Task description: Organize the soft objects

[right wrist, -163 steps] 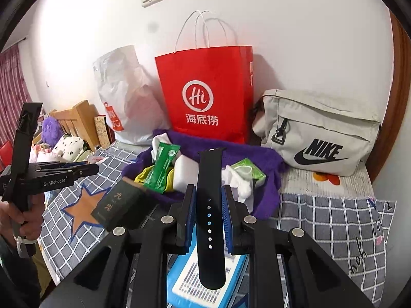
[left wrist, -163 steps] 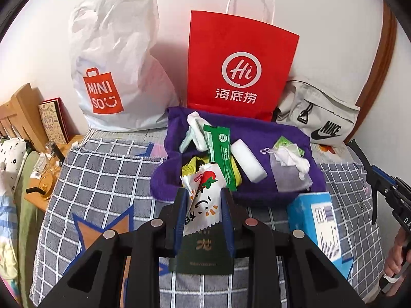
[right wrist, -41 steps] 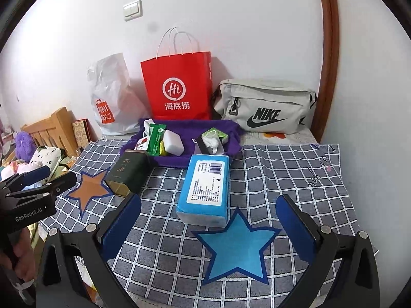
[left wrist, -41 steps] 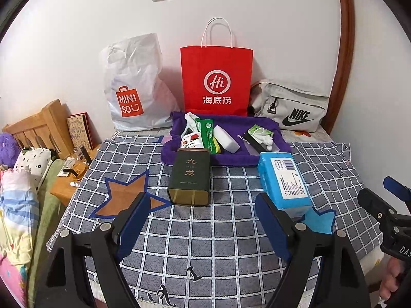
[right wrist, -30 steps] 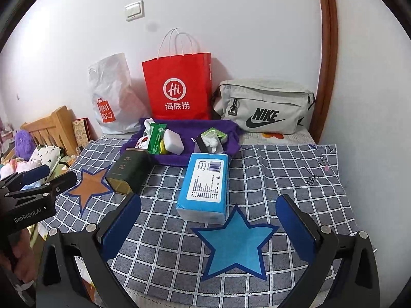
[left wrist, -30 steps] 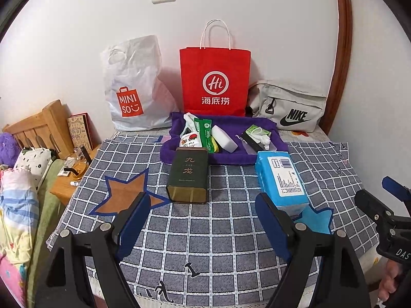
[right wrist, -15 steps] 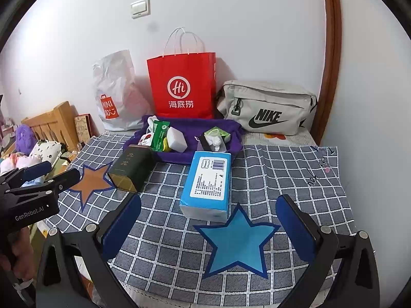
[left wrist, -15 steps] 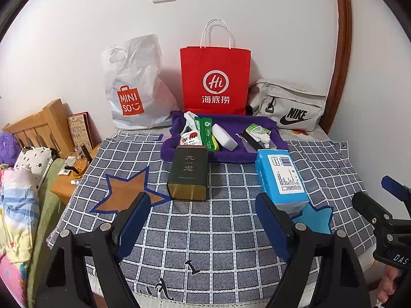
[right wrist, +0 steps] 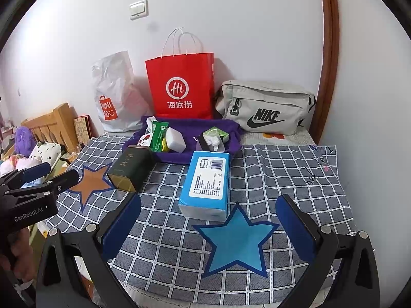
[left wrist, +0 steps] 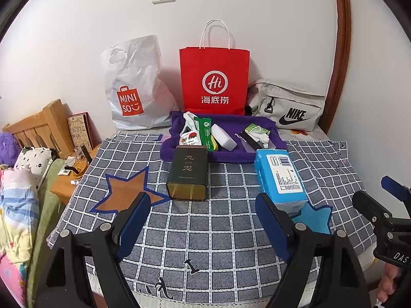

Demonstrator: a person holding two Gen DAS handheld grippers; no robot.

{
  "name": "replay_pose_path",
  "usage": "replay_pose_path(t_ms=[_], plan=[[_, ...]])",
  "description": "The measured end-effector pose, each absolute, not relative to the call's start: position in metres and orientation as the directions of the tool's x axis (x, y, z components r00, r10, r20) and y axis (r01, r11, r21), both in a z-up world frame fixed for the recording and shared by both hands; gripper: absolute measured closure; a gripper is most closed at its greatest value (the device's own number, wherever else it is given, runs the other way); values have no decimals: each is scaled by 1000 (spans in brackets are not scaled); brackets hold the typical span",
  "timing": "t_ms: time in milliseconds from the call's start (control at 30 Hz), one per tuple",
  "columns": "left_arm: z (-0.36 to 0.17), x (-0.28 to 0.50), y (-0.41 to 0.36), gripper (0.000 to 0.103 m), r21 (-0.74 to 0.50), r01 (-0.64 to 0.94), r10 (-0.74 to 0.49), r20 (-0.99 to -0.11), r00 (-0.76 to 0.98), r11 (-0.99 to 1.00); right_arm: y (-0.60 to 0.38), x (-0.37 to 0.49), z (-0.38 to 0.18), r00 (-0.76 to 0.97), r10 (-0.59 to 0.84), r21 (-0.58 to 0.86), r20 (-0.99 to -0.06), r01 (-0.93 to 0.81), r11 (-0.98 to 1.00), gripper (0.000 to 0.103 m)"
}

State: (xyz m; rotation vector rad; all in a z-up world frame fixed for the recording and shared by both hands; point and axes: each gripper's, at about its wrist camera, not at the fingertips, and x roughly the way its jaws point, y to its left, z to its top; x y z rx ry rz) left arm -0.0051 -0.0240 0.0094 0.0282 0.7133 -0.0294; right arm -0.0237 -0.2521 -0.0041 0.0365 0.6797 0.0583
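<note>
Meanwhile, both grippers' jaws gape wide, empty, facing the purple tray [left wrist: 278, 142] holding green packet [left wrist: 205, 131] and white sponge [left wrist: 223, 137].

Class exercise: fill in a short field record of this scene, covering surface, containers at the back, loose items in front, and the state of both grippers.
surface: checked cloth with star patches
back row: white Miniso bag, red paper bag, grey Nike bag
purple cloth: holds small packets and pouches
in front: dark green tin, blue tissue pack
left gripper: open, empty
right gripper: open, empty
</note>
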Motion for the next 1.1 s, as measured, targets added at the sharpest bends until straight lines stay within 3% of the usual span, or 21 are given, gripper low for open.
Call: replay_pose_path(t_ms=[1100], plan=[[10, -6, -25, 20, 17, 37, -17, -653, 757, 999, -254, -24, -2, 780, 66, 56, -623, -40, 998, 0]])
